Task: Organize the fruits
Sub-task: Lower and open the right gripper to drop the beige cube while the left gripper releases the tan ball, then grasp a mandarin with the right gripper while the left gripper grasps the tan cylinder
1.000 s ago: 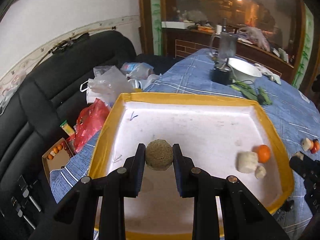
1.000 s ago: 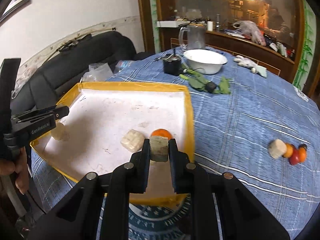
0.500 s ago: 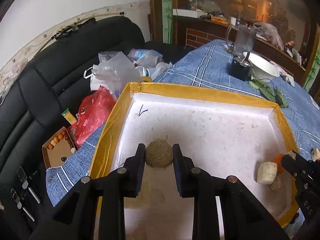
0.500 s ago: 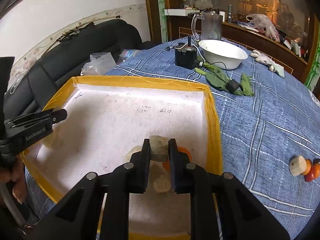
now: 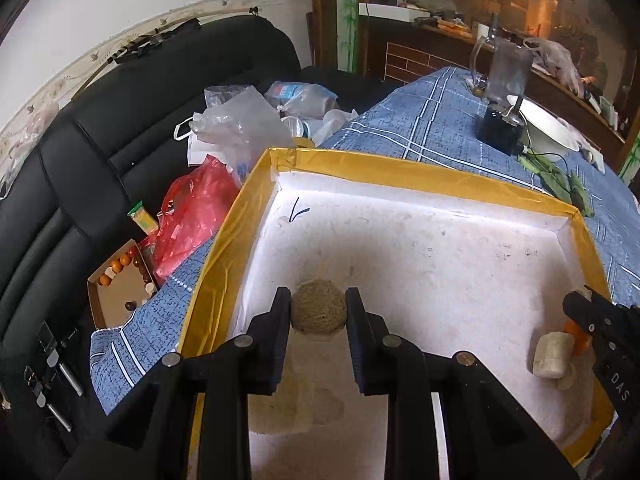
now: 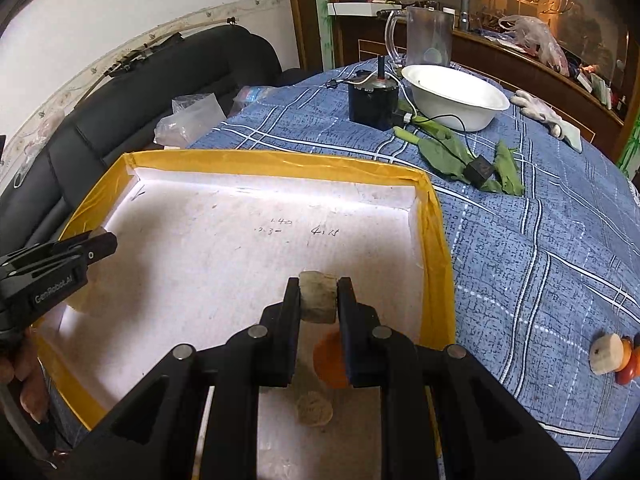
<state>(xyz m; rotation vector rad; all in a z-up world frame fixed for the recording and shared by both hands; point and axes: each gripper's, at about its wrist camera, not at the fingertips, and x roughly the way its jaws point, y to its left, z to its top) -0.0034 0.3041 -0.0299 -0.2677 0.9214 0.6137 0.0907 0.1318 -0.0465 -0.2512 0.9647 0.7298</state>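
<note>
- The counter wears a blue cloth with white check lines and carries nearly everything in view.
- A black sofa stands beside the counter, with clear and red plastic bags heaped on its seat.
- A shallow tray with a yellow taped rim and a scuffed white floor sits at the counter's near edge; pen marks show on its floor.
- A white bowl stands at the counter's far side, next to a black box with wires and a clear jug behind it.
- Green scraps lie on the cloth between the bowl and the tray.
- The left gripper is over the tray's left part, closed on a rough brown ball-like fruit that fills the gap between its two pads.
- The right gripper is over the tray's right part, pinching a pale blocky fruit piece between narrowly set pads.
- Below that piece an orange fruit lies on the tray floor, with a small tan round piece just beside it.
- In the left wrist view a pale chunk rests near the tray's right wall.
- On the cloth well right of the tray, a pale piece touches a small orange-red one.
</note>
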